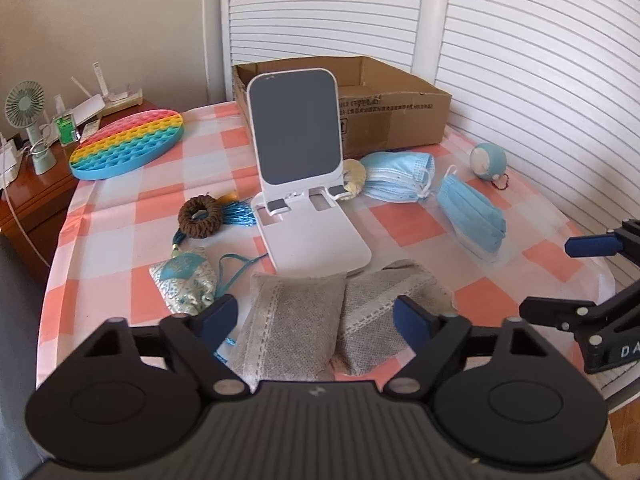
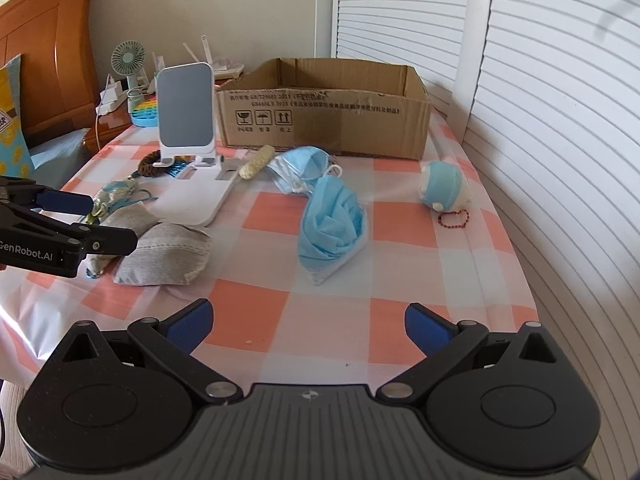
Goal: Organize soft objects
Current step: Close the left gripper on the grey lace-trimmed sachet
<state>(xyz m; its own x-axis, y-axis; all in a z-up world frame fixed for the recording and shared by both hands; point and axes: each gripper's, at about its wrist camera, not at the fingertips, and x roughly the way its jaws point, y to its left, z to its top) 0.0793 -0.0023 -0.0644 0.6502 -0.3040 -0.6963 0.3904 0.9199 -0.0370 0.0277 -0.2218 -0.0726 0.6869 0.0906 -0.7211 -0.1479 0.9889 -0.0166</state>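
Two grey fabric pouches point(image 1: 296, 328) point(image 2: 164, 254) lie side by side at the near edge of the checked table. My left gripper point(image 1: 314, 318) is open and empty, its jaws on either side of them just above. My right gripper point(image 2: 308, 322) is open and empty over bare cloth, short of a stack of blue face masks point(image 2: 332, 228) point(image 1: 472, 216). A second mask pile point(image 2: 302, 168) point(image 1: 400, 176), a blue plush ball point(image 2: 444, 186) point(image 1: 488, 162), a brown scrunchie point(image 1: 200, 216) and a patterned sachet point(image 1: 184, 280) also lie on the table. An open cardboard box point(image 2: 324, 120) point(image 1: 392, 116) stands at the back.
A white phone stand point(image 1: 300, 168) point(image 2: 188, 136) stands mid-table. A rainbow pop-it mat point(image 1: 128, 144) lies far left. A wooden nightstand point(image 1: 24, 200) with a small fan point(image 1: 28, 120) is left of the table. Louvred white doors point(image 2: 540, 120) run along the right.
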